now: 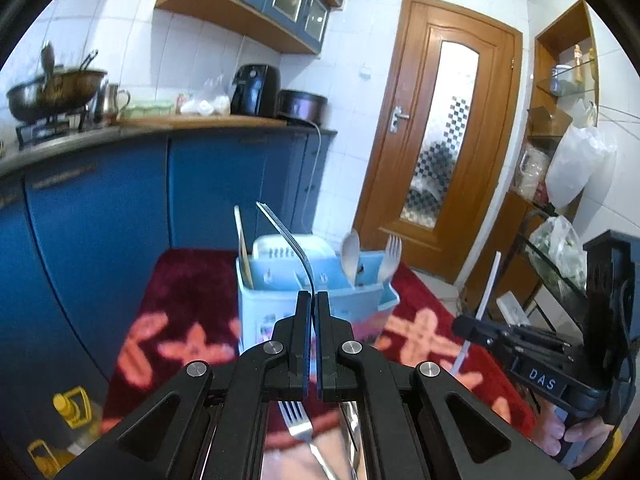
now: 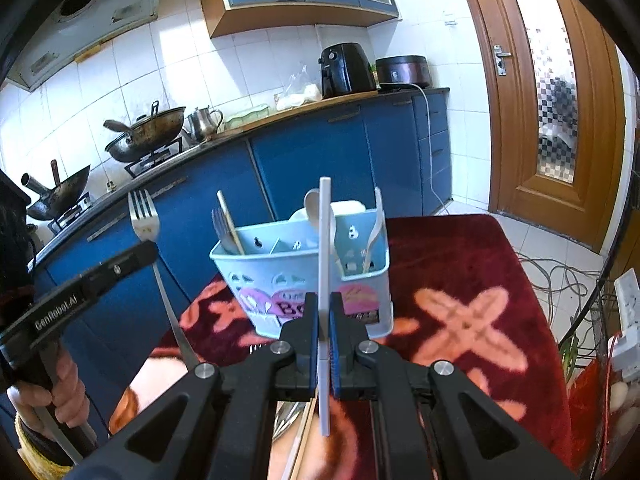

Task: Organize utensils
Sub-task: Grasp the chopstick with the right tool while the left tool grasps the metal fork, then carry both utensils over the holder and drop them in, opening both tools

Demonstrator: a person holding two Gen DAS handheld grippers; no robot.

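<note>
A light blue utensil caddy [image 1: 280,312] [image 2: 240,268] stands on the dark red patterned tablecloth [image 2: 460,256]. It holds a wooden stick [image 1: 243,248] [image 2: 230,222], a white spoon [image 1: 350,254] [image 2: 314,204] and a white plastic fork [image 1: 393,254] [image 2: 375,228]. My left gripper [image 1: 313,298] [image 2: 146,250] is shut on a metal fork [image 1: 280,232] [image 2: 144,216], tines up, left of the caddy. My right gripper [image 2: 324,302] [image 1: 476,326] is shut on a white chopstick [image 2: 325,240] [image 1: 489,288], upright just in front of the caddy.
More loose utensils, among them a metal fork [image 1: 296,420] and wooden sticks [image 2: 304,436], lie under the grippers at the near table edge. Blue cabinets [image 2: 320,152] with woks and appliances stand behind. A wooden door [image 1: 440,128], a cluttered rack [image 1: 560,240] and floor cables [image 2: 560,276] are on the right.
</note>
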